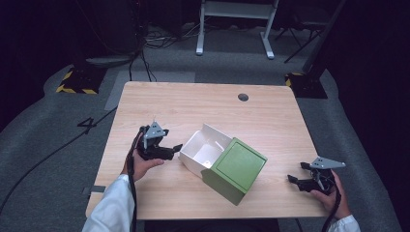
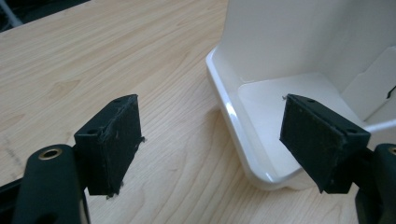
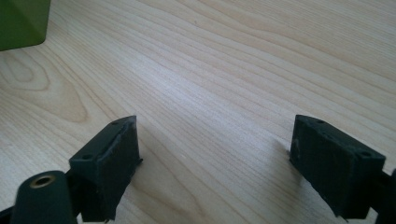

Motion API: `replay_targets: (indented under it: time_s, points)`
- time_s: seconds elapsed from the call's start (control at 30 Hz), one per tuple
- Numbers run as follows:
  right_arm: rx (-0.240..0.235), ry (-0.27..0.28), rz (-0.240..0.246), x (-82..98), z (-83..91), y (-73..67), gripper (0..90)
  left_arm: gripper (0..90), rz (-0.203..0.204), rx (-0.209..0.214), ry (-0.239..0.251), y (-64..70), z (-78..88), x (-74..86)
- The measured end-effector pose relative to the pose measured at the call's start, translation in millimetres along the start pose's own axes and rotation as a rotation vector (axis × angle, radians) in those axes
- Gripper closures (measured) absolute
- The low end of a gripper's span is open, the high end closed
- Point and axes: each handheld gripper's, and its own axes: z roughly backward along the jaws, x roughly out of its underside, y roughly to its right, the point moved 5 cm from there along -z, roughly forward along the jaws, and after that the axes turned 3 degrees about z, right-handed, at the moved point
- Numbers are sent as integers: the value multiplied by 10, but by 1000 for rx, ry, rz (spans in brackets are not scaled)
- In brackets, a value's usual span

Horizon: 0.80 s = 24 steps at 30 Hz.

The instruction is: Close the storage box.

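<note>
Box job, early stage by the look of it. White inner tray [image 1: 203, 147] sits mid-frame on the worktop [image 1: 193, 104], about half pulled out of the green sleeve [image 1: 235, 169], which lies lower right of it, tilted diagonally. Tray looks empty inside as far as I can see. Left tongs [image 1: 177, 147] are at the tray's left end, spread wide; in the left gripper view one pad [image 2: 114, 142] hovers over bare wood outside the tray and the other pad [image 2: 322, 140] is over the tray's inside, so they straddle the near wall [image 2: 233, 121] without pinching it yet. Right tongs [image 1: 292, 178] sit well apart at lower right of the high view, also spread wide, nothing between them, just wood grain; a corner of the green sleeve shows at the upper left of the right gripper view. Judging progress: tray partly separated from sleeve, not fully out. Left to do, probably: clamp the tray wall, then slide it one way or the other, with the right hand steadying the sleeve.
</note>
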Motion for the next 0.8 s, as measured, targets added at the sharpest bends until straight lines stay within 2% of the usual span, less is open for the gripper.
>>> replay_targets:
  time_s: [0.07, 0.1, 0.17, 0.23, 0.43, 0.53, 0.63, 0.73, 0.8]
  points:
    - [0, 0, 0, 0, 0, 0, 157, 207, 12, 8, -9, 18, -63, -20]
    - [0, 0, 0, 0, 0, 0, 157, 206, 21, 23, -29, 22, -110, -34]
    - [1, 0, 1, 0, 0, 0, 157, 206, 19, 22, -33, 19, -131, -44]
    - [1, 0, 0, 0, 0, 0, 157, 202, 36, 47, -28, 28, -178, -63]
    - [0, 0, 0, 0, 0, 0, 157, 214, 68, 81, -19, 13, -271, -112]
    - [1, 0, 1, 0, 1, -1, 157, 235, 86, 126, -29, 8, -302, -90]
    - [0, 0, 1, 0, 0, 0, 157, 308, 61, 119, -70, -2, -327, -40]
    - [2, 1, 1, 0, 1, -1, 157, 373, 80, 136, -90, 7, -380, 9]
    - [0, 0, 0, 0, 0, 0, 157, 393, 72, 155, -124, 22, -440, 51]
